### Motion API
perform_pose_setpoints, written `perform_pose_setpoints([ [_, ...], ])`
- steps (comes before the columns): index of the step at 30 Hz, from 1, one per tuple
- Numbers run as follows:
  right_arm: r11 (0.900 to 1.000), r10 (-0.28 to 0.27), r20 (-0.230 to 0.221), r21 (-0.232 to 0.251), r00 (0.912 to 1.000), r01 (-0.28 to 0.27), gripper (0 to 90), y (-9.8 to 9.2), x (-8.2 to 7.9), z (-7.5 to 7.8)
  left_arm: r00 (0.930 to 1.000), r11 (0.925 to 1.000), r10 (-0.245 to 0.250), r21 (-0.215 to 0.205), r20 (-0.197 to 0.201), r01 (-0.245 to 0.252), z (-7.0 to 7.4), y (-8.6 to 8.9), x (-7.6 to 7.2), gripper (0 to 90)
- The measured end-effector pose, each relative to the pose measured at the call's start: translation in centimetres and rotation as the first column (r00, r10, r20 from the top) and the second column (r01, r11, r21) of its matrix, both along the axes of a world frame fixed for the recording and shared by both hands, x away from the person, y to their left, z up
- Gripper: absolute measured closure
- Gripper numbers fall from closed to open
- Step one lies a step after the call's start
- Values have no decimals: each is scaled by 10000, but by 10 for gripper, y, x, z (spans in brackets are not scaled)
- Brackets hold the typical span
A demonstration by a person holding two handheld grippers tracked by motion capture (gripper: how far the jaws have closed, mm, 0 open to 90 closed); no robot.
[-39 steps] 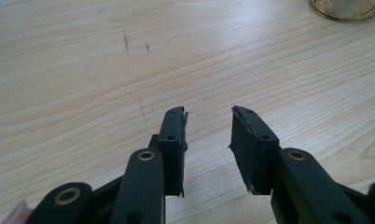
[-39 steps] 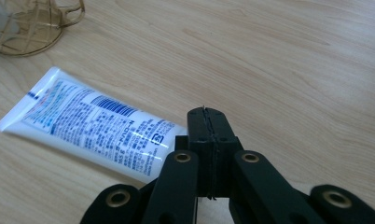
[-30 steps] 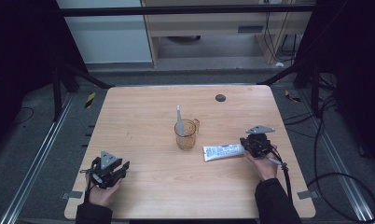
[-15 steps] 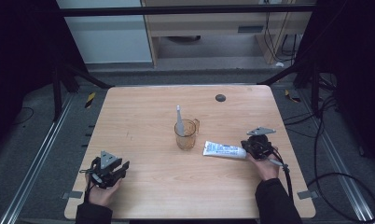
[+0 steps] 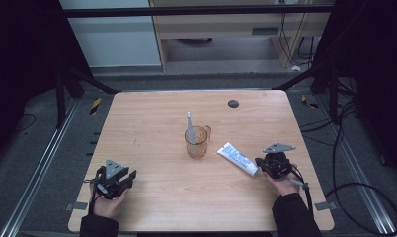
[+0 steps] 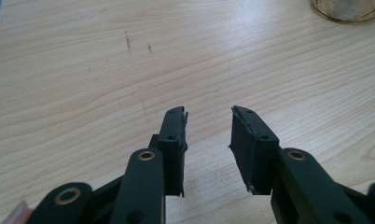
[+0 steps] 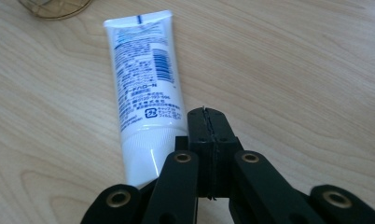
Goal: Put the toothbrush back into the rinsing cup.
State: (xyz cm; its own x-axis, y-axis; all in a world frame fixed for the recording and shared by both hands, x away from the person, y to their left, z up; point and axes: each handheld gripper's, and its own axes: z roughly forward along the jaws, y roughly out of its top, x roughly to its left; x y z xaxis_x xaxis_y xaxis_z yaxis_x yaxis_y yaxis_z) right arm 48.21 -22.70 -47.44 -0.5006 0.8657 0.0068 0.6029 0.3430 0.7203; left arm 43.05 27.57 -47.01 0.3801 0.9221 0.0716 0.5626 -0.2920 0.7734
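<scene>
A white toothpaste tube (image 5: 237, 158) lies slanted on the wooden table (image 5: 152, 118), its flat end toward an amber glass cup (image 5: 197, 142) that holds a grey toothbrush (image 5: 189, 128). My right gripper (image 5: 259, 169) is shut with nothing between its jaws. In the right gripper view the closed tips (image 7: 208, 114) lie just right of the tube (image 7: 141, 88) at its cap end, and the cap is partly hidden under the gripper. My left gripper (image 5: 130, 176) rests near the front left of the table. Its jaws (image 6: 208, 116) are open over bare wood.
The cup's base shows at the top right of the left gripper view (image 6: 346, 9) and at the top left of the right gripper view (image 7: 55, 7). A small black round spot (image 5: 233, 103) sits near the table's far edge. Cables lie on the floor at the right.
The right gripper has shifted toward the near edge, and the tube's cap end has swung with it, so the tube now lies slanted instead of level. The left gripper has kept still.
</scene>
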Motion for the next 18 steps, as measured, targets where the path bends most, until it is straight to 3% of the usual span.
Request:
perform_pose_setpoints([
  [11,9997,186,-141,-147,9997,-188,900,8,-11,-1,10000,10000,-29,-17,-3,29,0,0,0,644],
  [18,10000,-32,376,-63,9993,34,877,6,-12,16,10000,10000,-20,-42,13,20,0,1,2,631],
])
